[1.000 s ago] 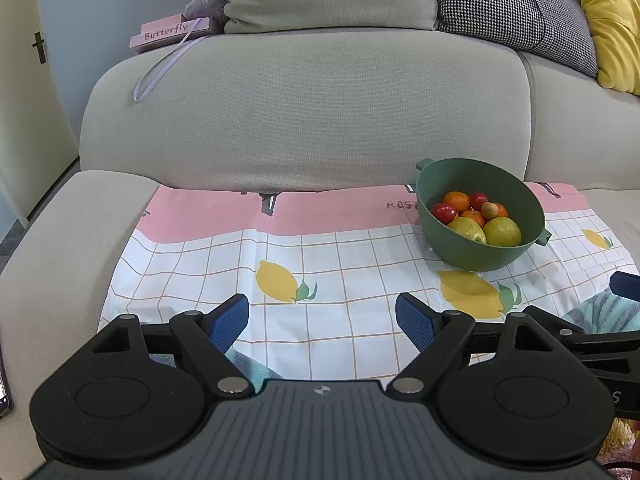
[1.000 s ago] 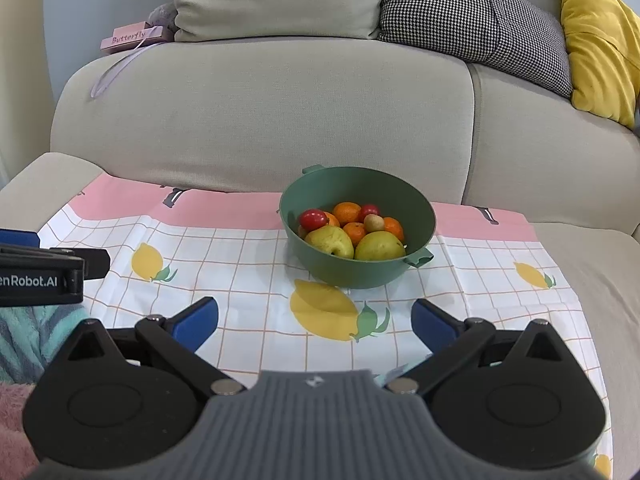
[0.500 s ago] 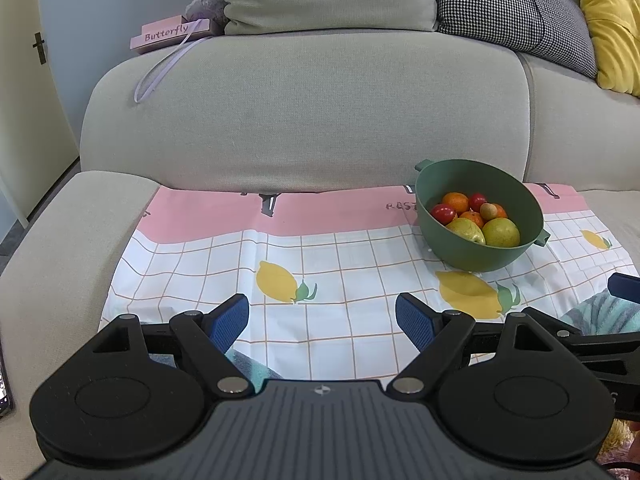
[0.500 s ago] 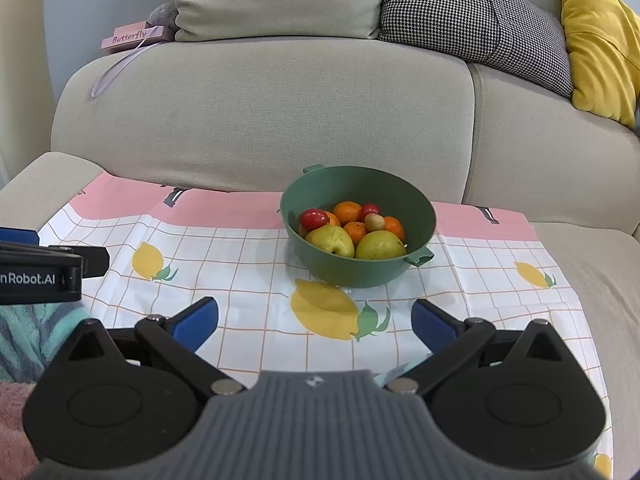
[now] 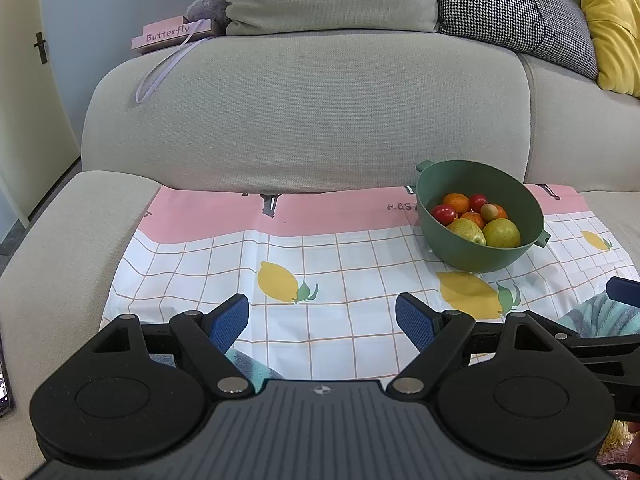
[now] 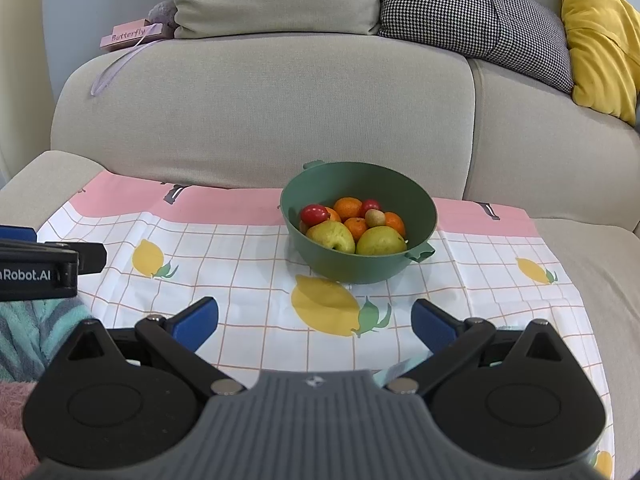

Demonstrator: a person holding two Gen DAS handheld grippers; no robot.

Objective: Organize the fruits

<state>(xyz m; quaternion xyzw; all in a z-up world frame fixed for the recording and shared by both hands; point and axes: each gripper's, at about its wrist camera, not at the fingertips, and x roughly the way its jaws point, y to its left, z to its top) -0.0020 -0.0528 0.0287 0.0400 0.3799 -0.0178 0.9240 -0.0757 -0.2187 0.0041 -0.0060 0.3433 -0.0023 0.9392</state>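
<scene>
A green bowl (image 6: 420, 200) (image 5: 516, 196) stands on a lemon-print cloth (image 6: 240, 264) (image 5: 340, 256) spread over the sofa seat. Inside it lie two yellow-green pears (image 6: 380, 241), several oranges (image 6: 348, 208) and small red fruits (image 6: 314, 213). My right gripper (image 6: 314, 322) hovers open in front of the bowl, nothing between its blue pads. Off to the bowl's left, my left gripper (image 5: 322, 320) is open and empty over the cloth. Each view shows part of the other gripper at its edge.
The sofa backrest (image 5: 304, 112) rises just behind the cloth, with grey, houndstooth (image 6: 472, 8) and yellow cushions on top. A pink "Butterfly" box (image 5: 168, 34) sits on the back's left end. The armrest (image 5: 60, 240) borders the cloth's left. A teal striped fabric (image 6: 32, 332) lies near me.
Both grippers have barely shifted; the bowl sits a touch higher in the left wrist view. Both stay open and empty.
</scene>
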